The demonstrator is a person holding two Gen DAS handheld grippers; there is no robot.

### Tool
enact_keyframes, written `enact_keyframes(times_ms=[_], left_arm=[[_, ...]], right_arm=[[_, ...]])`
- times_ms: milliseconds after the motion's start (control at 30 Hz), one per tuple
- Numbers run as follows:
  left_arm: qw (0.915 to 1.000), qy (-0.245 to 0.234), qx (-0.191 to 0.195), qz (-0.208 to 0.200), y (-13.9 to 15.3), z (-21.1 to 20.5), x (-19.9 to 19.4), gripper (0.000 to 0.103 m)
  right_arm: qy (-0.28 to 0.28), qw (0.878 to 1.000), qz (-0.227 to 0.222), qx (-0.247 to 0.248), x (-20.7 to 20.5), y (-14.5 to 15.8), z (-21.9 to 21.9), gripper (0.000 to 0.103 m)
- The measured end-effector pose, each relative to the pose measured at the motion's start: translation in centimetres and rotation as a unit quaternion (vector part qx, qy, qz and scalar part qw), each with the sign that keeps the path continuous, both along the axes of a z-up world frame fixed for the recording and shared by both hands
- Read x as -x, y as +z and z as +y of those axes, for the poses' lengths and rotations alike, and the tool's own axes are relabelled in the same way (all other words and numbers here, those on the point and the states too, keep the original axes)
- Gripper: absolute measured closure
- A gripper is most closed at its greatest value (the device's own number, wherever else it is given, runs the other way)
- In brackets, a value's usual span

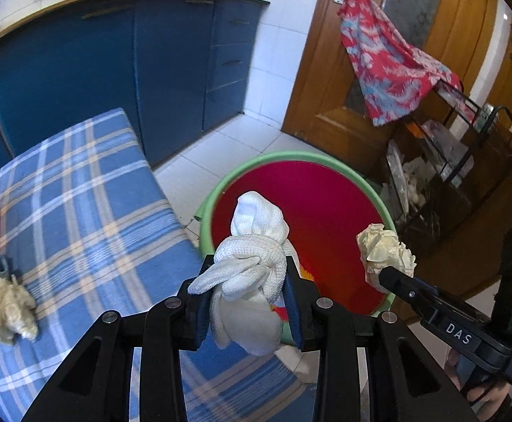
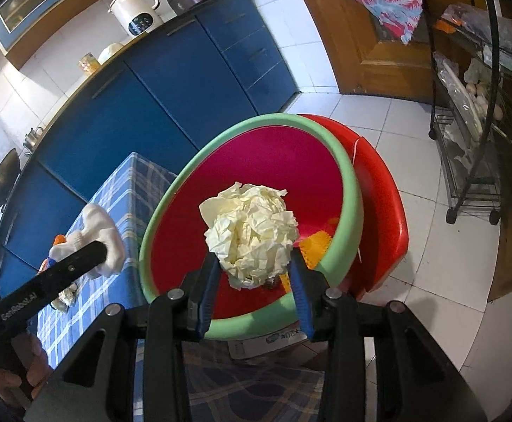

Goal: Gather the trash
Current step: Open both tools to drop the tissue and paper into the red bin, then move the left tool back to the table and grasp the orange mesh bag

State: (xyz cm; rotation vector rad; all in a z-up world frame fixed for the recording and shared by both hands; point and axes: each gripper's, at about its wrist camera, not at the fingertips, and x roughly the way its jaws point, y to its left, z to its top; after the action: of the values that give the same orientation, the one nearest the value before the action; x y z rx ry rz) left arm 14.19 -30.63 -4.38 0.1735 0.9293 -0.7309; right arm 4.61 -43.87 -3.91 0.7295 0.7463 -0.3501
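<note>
Left gripper (image 1: 249, 293) fingers clamped on a knotted white cloth (image 1: 252, 263), right gripper (image 2: 256, 277) fingers clamped on a crumpled paper ball (image 2: 250, 234), both over the green-rimmed red bin (image 2: 347, 211) beside the table (image 1: 90, 193) edge

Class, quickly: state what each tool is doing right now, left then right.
Left tool: closed on the knotted white knit cloth.
Right tool: closed on the crumpled cream paper ball.

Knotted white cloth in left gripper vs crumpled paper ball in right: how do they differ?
The knotted white cloth is woven, bright white and tied in a knot; the crumpled paper ball is creased, cream-yellow and loosely wadded. The cloth hangs below the left gripper; the ball sits up between the right gripper fingers. Both are gripped over the green-rimmed red bin.
</note>
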Motion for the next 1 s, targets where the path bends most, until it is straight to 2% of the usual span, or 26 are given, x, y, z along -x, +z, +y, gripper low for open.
enact_keyframes(times_ms=[133, 300, 667, 1000], left_arm=[[0.9999, -0.007, -0.004, 0.008, -0.6, -0.8, -0.2, 0.055], [0.9999, -0.001, -0.007, 0.011, -0.8, -1.0, -0.6, 0.049], [0.9996, 0.025, -0.01, 0.001, 0.3, 1.2, -1.2, 0.048], [0.9964, 0.082, 0.001, -0.023, 2.6, 6.3, -2.7, 0.048]], right_arm=[[0.0, 1.0, 0.002, 0.005, -0.1, -0.2, -0.2, 0.058], [-0.002, 1.0, 0.004, 0.003, -0.3, -0.5, -0.4, 0.055], [0.001, 1.0, -0.003, 0.004, -0.4, 0.3, 0.4, 0.052], [0.019, 1.0, -0.015, 0.013, -1.2, 2.2, 2.5, 0.051]])
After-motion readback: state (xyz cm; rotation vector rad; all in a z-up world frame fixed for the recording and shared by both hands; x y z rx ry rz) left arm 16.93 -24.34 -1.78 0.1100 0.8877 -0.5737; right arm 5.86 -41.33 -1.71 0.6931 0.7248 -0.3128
